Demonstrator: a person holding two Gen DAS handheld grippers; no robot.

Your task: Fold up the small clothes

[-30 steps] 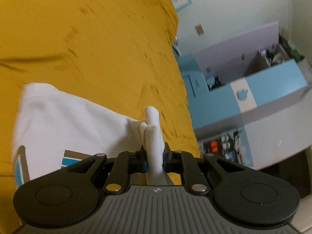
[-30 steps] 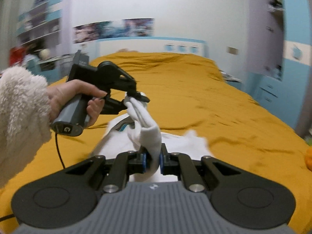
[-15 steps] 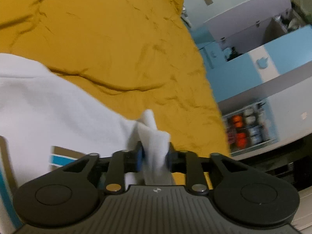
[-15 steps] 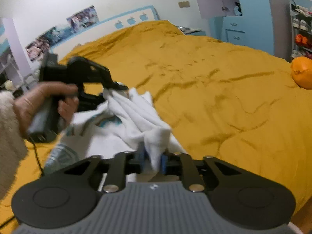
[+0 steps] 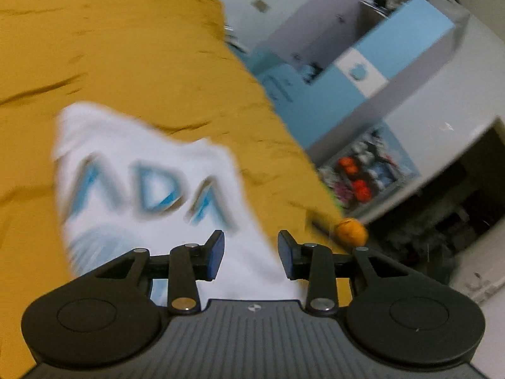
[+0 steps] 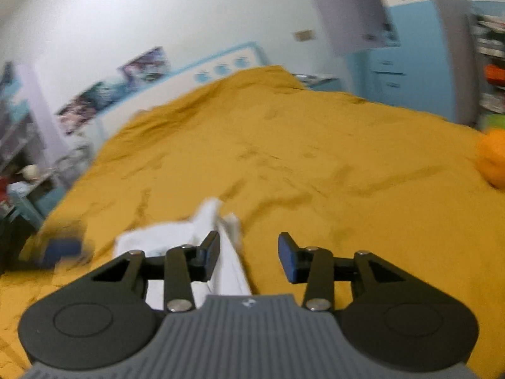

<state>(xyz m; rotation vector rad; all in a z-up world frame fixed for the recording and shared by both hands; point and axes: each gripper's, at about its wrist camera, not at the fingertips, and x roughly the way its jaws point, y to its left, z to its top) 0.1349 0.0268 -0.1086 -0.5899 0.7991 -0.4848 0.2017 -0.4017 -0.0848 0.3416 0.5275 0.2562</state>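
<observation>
We see the white garment (image 5: 151, 189) lying on the mustard-yellow bed cover (image 5: 126, 47), its blue and brown lettering facing up and blurred in the left wrist view. Our left gripper (image 5: 251, 257) hangs over its near edge with the jaws opening; the blue pads (image 5: 217, 254) stand apart and do not press the cloth, which shows through the gap below them. In the right wrist view the same garment (image 6: 202, 230) appears as a bunched white fold reaching away across the bed cover (image 6: 284, 142), and our right gripper (image 6: 249, 257) has its jaws opening too, with the fold just beside the left pad and mostly yellow cover between the two pads; nothing is gripped. An orange round object (image 6: 494, 161) rests on the bed well to the right, near its edge, and it shows again past the right finger in the left view (image 5: 350, 232). Blue and lilac cupboards (image 5: 363, 63) stand beyond the bed, and posters (image 6: 110, 91) line the wall behind the headboard
</observation>
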